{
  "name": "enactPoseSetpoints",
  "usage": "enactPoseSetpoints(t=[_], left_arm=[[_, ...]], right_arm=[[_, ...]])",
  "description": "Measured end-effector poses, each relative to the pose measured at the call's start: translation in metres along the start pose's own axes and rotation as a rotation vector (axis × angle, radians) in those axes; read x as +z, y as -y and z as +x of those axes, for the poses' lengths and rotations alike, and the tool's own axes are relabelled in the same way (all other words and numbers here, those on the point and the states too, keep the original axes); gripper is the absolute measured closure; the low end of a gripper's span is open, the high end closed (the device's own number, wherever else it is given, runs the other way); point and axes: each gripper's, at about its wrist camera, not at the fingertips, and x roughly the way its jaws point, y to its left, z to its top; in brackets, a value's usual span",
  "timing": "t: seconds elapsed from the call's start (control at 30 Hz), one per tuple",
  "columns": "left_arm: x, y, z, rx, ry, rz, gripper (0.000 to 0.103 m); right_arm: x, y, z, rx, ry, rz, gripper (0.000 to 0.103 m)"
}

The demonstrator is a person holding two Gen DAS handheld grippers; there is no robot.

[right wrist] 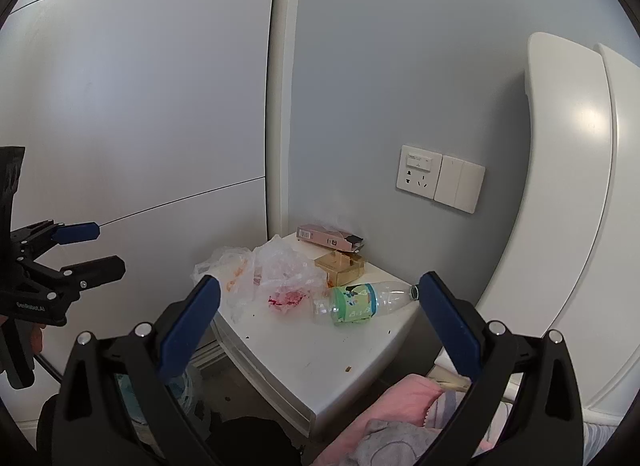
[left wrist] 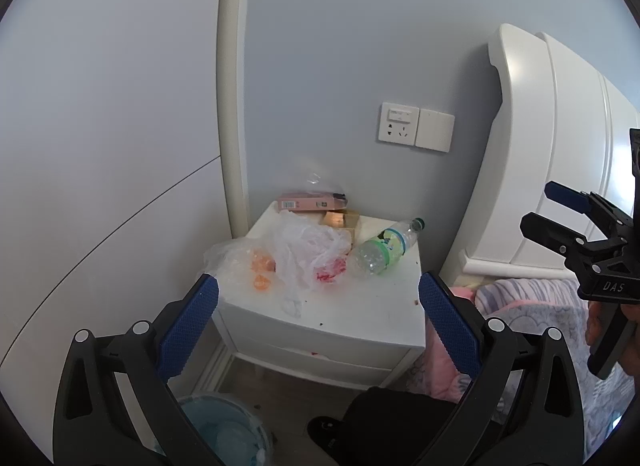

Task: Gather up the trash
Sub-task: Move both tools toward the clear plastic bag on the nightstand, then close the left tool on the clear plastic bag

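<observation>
Your left tongs (left wrist: 318,294) and right tongs (right wrist: 320,294) are both spread wide, empty, hovering w/ the white counter (left wrist: 360,306) in front. Trash is on the counter: crumpled plastic bags (left wrist: 308,254) w/ orange and red bits, plastic bottle (left wrist: 384,252) lying on its side beside them, pink box (left wrist: 310,201) and gold box (left wrist: 344,221) at the back near the wall.

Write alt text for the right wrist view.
An open right claw hovers above a white nightstand littered with a lying plastic bottle, crumpled plastic bags and small cardboard boxes. The left claw hangs open at far left.
</observation>
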Motion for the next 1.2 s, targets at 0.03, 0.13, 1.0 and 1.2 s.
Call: enactPoseSetpoints(t=[0.03,0.13,1.0,1.2], left_arm=[[0.0,-0.002,-0.002,-0.002,0.003,-0.011,0.006],[-0.001,-0.009,-0.007,-0.035,0.009,-0.055,0.006],[0.003,-0.014,0.065,-0.06,-0.069,0.112,0.006],[0.009,-0.027,0.116,-0.124,-0.101,0.075,0.006]], right_arm=[[0.0,0.0,-0.001,0.0,0.004,-0.002,0.006],[-0.001,-0.002,-0.001,0.015,0.01,-0.012,0.006],[-0.008,0.047,0.084,0.285,-0.1,0.071,0.006],[0.001,0.056,0.139,0.357,-0.129,0.015,0.006]])
